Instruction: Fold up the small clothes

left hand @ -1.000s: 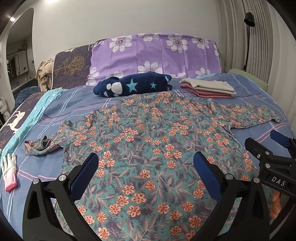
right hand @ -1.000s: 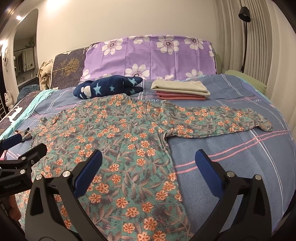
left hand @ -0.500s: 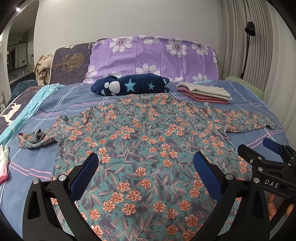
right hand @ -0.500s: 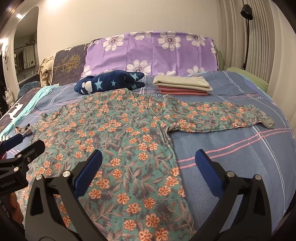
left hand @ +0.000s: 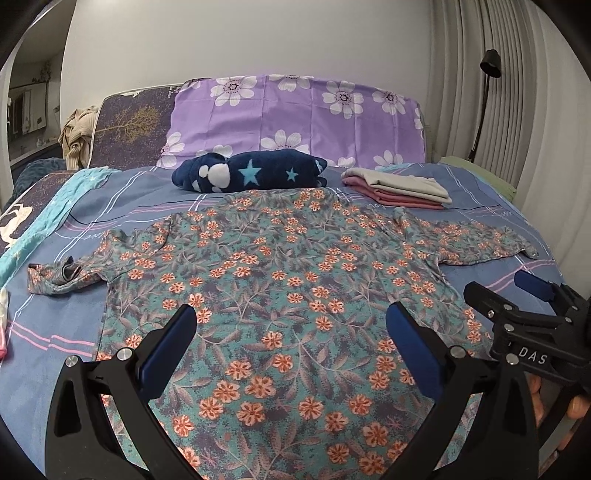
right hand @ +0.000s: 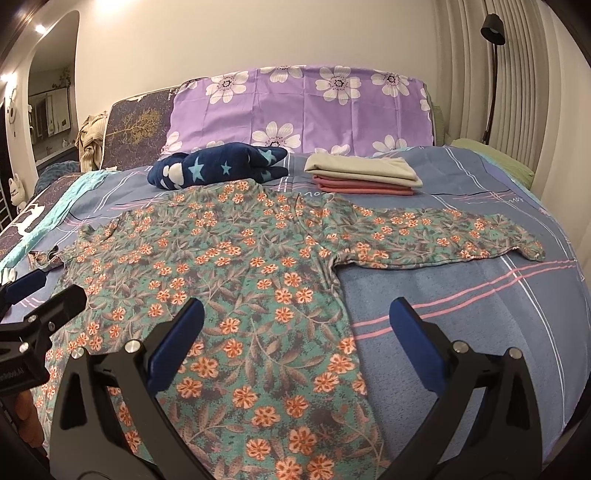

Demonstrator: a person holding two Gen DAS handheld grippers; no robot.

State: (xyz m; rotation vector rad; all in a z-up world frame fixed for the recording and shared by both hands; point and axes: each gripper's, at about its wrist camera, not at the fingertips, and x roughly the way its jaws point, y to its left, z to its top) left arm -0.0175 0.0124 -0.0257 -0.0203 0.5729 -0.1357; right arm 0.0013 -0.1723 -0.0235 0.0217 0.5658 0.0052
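A teal shirt with orange flowers [left hand: 280, 280] [right hand: 229, 258] lies spread flat on the bed, both sleeves stretched out; the left cuff [left hand: 51, 277] is crumpled. My left gripper [left hand: 291, 332] hovers open above the shirt's lower middle, nothing between its blue pads. My right gripper [right hand: 295, 325] hangs open over the shirt's right side edge and the sheet, also holding nothing. Each gripper shows at the edge of the other's view: the right gripper [left hand: 509, 295] and the left gripper [right hand: 40, 291].
A folded stack of beige and pink clothes [right hand: 364, 173] and a navy star-print bundle [left hand: 251, 173] lie behind the shirt, before a purple flowered pillow [left hand: 295, 114]. A blue striped sheet [right hand: 461, 314] covers the bed. A black lamp [right hand: 493, 26] stands at the right by the curtain.
Both grippers have risen and drawn back a little, so the shirt sits lower and farther in view. The shirt itself has not moved, and both grippers stay open.
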